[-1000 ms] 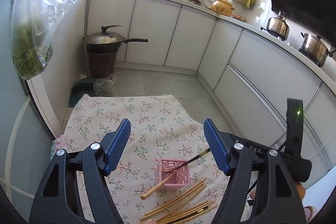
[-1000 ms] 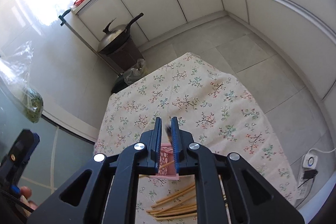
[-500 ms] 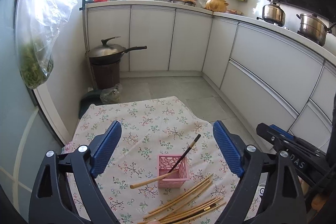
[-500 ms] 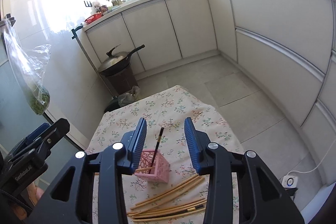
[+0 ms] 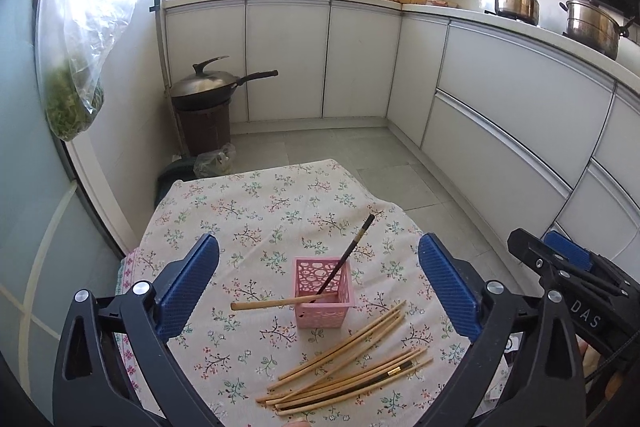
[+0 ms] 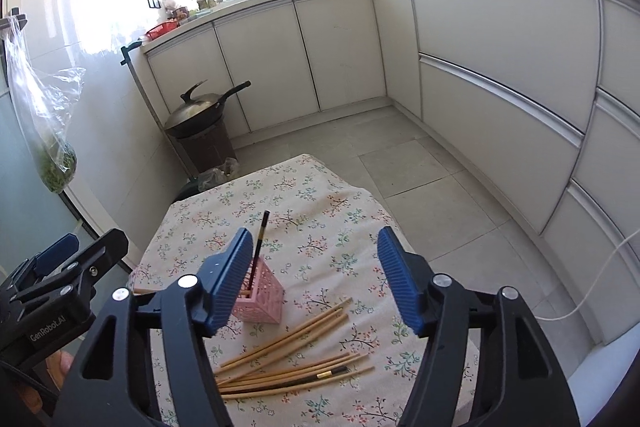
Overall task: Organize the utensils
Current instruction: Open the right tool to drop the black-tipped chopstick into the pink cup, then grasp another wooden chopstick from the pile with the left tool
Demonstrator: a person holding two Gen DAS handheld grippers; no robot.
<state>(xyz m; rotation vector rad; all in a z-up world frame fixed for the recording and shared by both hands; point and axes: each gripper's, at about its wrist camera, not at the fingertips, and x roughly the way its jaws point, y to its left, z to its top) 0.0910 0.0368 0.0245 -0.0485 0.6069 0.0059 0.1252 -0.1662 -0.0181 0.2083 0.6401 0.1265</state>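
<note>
**Two chopsticks in the pink holder, the rest loose on the desk**

The holder (image 5: 323, 294) is a small square pink plastic basket with a pierced, round-holed pattern in its walls. It stands upright on the floral cloth (image 5: 256, 211) covering the desk, near the front edge. Two chopsticks are in it: a black one (image 5: 347, 255) leaning up and away to the right, its tip well above the rim, and a bamboo one (image 5: 280, 304) tilted low over the left rim, its free end sticking out above the cloth.

Just in front and to the right of the holder lies a loose pile (image 5: 352, 367) of chopsticks, fanned and overlapping. Most are pale bamboo; one is dark with a gold band (image 6: 325, 374). Roughly ten in all, though the overlap makes an exact count uncertain. The nearest ones end beside the holder's front corner.

The left claw (image 5: 319, 287) is spread wide and empty, framing the holder from above. The right claw (image 6: 316, 281) is also spread and holds nothing; its left pad (image 6: 230, 283) partly hides the holder in the right wrist view
</note>
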